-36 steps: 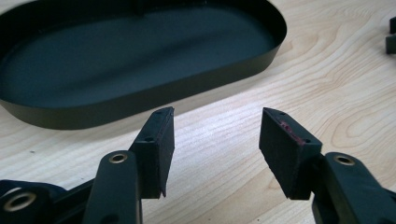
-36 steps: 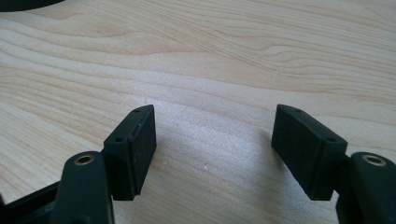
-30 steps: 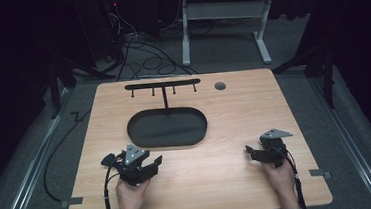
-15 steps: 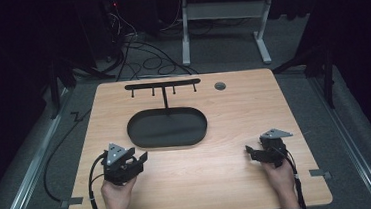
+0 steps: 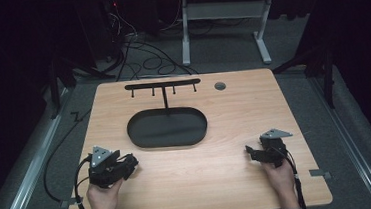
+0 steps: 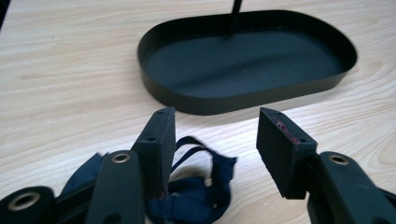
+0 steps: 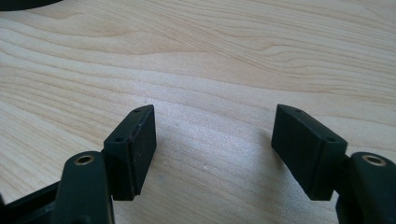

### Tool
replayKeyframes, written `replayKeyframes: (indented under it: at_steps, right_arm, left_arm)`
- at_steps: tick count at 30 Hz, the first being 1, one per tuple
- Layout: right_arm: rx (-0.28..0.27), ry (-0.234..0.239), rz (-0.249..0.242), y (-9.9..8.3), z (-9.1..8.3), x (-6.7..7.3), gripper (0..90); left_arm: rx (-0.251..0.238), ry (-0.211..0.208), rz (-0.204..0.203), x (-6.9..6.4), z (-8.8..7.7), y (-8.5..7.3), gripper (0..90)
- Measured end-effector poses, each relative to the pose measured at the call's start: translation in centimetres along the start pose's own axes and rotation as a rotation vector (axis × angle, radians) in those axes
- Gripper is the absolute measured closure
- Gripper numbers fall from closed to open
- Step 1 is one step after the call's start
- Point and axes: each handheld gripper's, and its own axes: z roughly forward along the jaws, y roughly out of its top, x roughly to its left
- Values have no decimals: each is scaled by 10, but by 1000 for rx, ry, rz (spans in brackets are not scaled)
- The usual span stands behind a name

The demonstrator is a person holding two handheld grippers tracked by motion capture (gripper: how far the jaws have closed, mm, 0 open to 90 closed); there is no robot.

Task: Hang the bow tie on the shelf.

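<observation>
My left tongs point(image 6: 212, 140) sit low at the near left corner of the surface point(image 5: 239, 175), jaws spread apart, nothing pinched between them. Under them lies a dark blue cloth point(image 6: 196, 196), soft, crumpled, with a thin strap looping out; it touches the inner face of one jaw and rests on the wood. Straight ahead, near but apart from the cloth, is the black oval tray point(image 6: 187, 100): smooth, matte, low upright wall, flat floor, nothing in it. A thin black post point(image 5: 165, 100) rises from its far side, carrying a flat bar with four small pegs point(image 5: 162, 85) hanging down.

My right tongs point(image 7: 212, 144) are over at the near right, well apart from the tray, jaws wide open over bare wood. The pads are blocky and black, with small screw holes on their edges.

The surface is pale wood-grain laminate with wavy lines and rounded corners; a round grey cap point(image 5: 219, 86) sits near the far edge. Beyond it, grey carpet, a tangle of black cables point(image 5: 139, 53), and a white frame's legs point(image 5: 222, 26). Nothing lies between tongs and tray.
</observation>
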Motion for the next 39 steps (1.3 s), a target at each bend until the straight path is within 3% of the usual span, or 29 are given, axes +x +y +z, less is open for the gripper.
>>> replayKeyframes:
  at_steps: [17, 35, 39]
  right_arm:
    - [1, -1, 0, 0, 0, 0, 323]
    - [1, -2, 0, 0, 0, 0, 323]
    - [1, -2, 0, 0, 0, 0, 323]
  left_arm:
    - [68, 37, -30, 22, 16, -18, 473]
    - [106, 47, -10, 29, 37, -22, 470]
    - [124, 43, -8, 30, 43, -22, 503]
